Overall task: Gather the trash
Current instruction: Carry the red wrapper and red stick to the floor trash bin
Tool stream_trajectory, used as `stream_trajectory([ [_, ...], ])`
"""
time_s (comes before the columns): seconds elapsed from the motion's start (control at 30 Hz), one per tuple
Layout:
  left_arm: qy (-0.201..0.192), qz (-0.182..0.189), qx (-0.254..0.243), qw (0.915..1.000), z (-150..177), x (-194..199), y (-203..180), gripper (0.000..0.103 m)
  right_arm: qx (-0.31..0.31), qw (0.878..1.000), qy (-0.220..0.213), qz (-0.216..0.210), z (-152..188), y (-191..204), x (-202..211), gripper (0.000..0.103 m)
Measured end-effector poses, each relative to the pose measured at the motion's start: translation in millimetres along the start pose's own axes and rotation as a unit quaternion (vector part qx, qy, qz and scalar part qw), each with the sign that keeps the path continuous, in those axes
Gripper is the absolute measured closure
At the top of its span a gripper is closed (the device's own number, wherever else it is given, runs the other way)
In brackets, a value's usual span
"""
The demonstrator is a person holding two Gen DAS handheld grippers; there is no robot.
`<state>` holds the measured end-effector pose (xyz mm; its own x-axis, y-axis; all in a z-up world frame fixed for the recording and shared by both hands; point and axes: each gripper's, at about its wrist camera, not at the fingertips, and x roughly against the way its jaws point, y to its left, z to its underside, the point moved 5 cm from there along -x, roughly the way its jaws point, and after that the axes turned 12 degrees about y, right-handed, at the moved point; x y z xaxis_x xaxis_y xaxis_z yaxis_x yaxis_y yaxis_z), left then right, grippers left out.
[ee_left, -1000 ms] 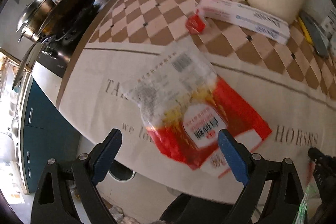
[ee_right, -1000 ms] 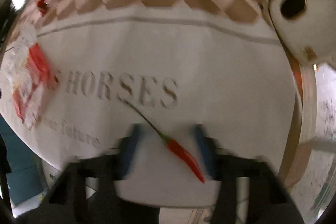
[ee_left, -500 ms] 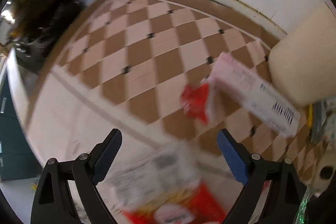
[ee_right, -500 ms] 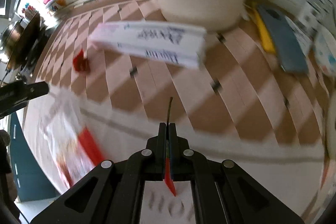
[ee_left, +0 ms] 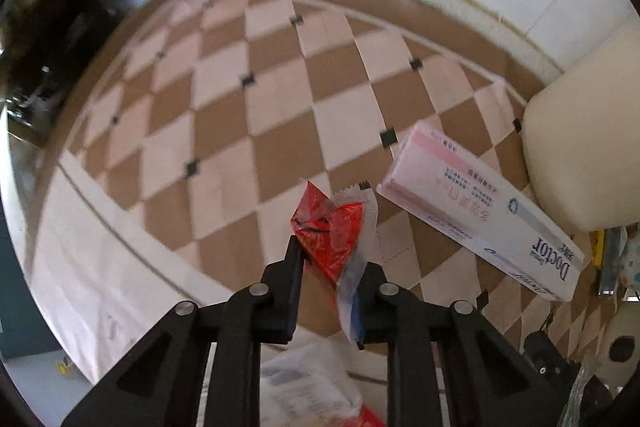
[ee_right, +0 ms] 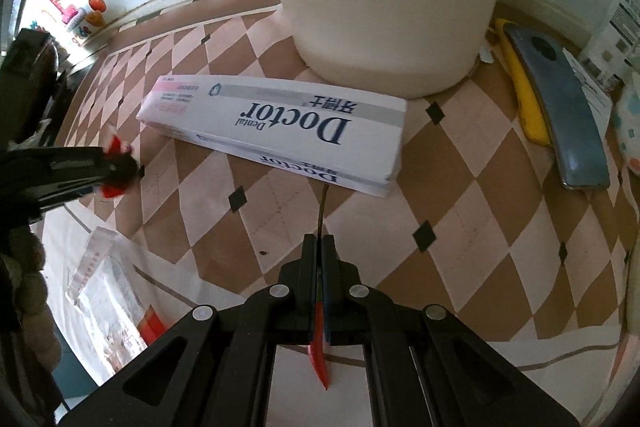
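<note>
both grippers have closed since earlier: left gripper (ee_left: 330,259) pinches the red wrapper (ee_left: 330,231), right gripper (ee_right: 319,259) the chili (ee_right: 319,359).

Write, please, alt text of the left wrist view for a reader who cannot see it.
The left gripper is closed on a small red crumpled wrapper above a brown-and-cream checkered tablecloth. To its right a long white toothpaste box printed "Doctor" lies flat, beside a cream container. A larger printed plastic bag shows at the bottom edge.

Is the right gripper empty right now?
No, the right gripper is shut on a red chili pepper, whose stem sticks out past the fingertips.
</note>
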<state>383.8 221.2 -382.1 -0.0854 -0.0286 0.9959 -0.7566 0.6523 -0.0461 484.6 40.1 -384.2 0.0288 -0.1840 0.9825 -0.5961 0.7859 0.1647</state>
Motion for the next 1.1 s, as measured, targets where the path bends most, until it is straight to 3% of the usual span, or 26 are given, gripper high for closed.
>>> stream_trajectory([
  [0.23, -0.076, -0.012, 0.025, 0.9967, 33, 70, 38, 0.087, 0.019, 1.0, -0.016, -0.013, 12, 14, 33, 0.101],
  [0.47, -0.136, -0.025, 0.089, 0.9865, 88, 132, 129, 0.087, 0.079, 0.995, -0.041, -0.044, 30, 77, 77, 0.101],
  [0.63, -0.157, -0.034, 0.145, 0.9762, 138, 157, 200, 0.087, 0.156, 0.984, -0.055, -0.07, 51, 163, 101, 0.101],
  [0.8, -0.178, -0.069, 0.207, 0.9595, 193, 172, 270, 0.087, 0.232, 0.967, -0.047, -0.094, 88, 253, 103, 0.101],
  [0.97, -0.172, -0.096, 0.271, 0.9422, 248, 161, 338, 0.087, 0.311, 0.944, -0.017, -0.108, 146, 344, 85, 0.101],
  [1.1, -0.151, -0.096, 0.319, 0.9308, 287, 132, 388, 0.087, 0.363, 0.926, 0.011, -0.108, 196, 404, 56, 0.101],
])
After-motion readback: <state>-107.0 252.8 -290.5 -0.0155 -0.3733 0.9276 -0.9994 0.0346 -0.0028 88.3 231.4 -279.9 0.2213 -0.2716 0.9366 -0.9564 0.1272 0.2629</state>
